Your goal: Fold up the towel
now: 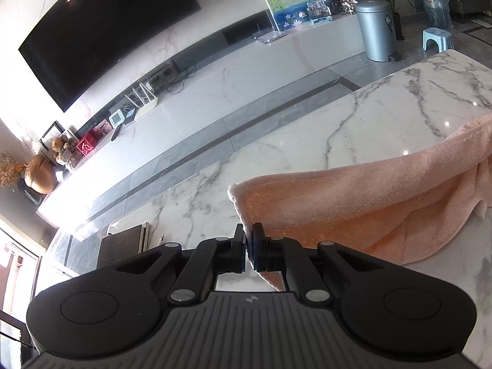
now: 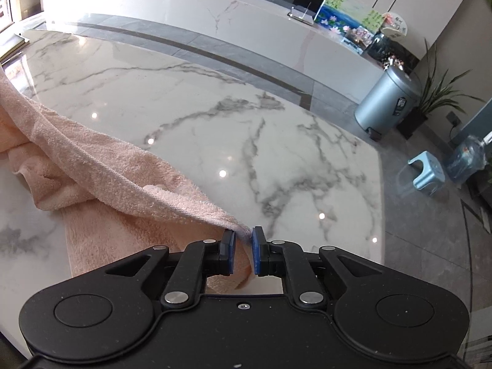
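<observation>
on the marble table (image 2: 190,117) lies the pink towel (image 2: 101,166), partly lifted at both ends. from my left camera, the left gripper (image 1: 248,247) has its jaws nearly together, pinched on a corner of the towel (image 1: 353,203); the cloth rises from the jaws and runs away to the right of the frame as a taut raised edge, with a lower layer sagging under it onto the table. a small flap hangs down behind the jaws.

from my right camera, the right gripper (image 2: 243,250) holds the other corner. its blue pads (image 2: 256,252) stand a little apart, with a narrow twist of cloth gripped between them. from there the towel stretches up and to the left of the frame as a tight band, while the rest lies bunched and creased on the table beneath it, with a flat layer spread just in front of the gripper.

the table is glossy white with grey veins and shows bright ceiling reflections. beyond its far edge i see a grey tiled floor, a long white cabinet (image 2: 215,9), a metal bin (image 2: 387,101), a plant (image 2: 439,92), a small blue stool (image 2: 426,173) and a water bottle (image 2: 467,156). the left view also shows a large dark tv (image 1: 101,33) on the wall above the cabinet and a teddy bear (image 1: 58,146) at its far left end.
</observation>
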Action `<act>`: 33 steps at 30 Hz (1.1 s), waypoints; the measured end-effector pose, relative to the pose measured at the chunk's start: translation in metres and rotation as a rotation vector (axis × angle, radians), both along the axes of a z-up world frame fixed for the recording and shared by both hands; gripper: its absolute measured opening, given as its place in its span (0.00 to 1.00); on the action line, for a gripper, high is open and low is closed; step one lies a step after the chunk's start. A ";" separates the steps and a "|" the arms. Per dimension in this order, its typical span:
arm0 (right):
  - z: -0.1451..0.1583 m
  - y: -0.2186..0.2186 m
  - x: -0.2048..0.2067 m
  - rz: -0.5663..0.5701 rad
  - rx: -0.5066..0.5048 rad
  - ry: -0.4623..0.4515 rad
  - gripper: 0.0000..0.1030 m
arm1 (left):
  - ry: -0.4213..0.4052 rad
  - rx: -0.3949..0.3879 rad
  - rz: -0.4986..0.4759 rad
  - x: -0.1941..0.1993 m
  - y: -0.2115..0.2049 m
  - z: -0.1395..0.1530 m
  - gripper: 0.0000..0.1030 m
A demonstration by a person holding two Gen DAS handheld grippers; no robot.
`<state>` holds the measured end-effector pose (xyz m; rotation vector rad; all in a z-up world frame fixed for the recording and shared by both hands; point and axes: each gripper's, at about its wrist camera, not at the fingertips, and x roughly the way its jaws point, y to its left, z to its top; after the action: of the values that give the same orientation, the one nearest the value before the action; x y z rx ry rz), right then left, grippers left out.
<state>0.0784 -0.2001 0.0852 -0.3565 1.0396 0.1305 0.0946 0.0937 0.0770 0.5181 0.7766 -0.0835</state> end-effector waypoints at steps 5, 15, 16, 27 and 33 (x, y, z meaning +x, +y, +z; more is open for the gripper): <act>-0.005 -0.011 0.000 0.006 0.021 0.032 0.26 | 0.007 0.017 0.007 0.006 0.005 -0.005 0.03; -0.022 -0.023 -0.004 0.020 -0.003 0.088 0.26 | 0.048 0.026 0.017 0.011 0.009 -0.020 0.03; -0.023 -0.024 -0.005 0.021 -0.006 0.094 0.26 | 0.051 0.027 0.020 0.012 0.010 -0.021 0.03; -0.045 -0.029 0.001 0.091 0.014 0.116 0.26 | 0.079 0.052 0.039 0.022 0.016 -0.026 0.03; -0.054 -0.030 0.007 0.113 0.029 0.116 0.26 | 0.084 0.068 0.036 0.024 0.013 -0.028 0.03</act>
<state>0.0851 -0.2305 0.0309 -0.3853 1.1312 0.2704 0.1190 0.1065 0.0486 0.5673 0.8727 -0.0454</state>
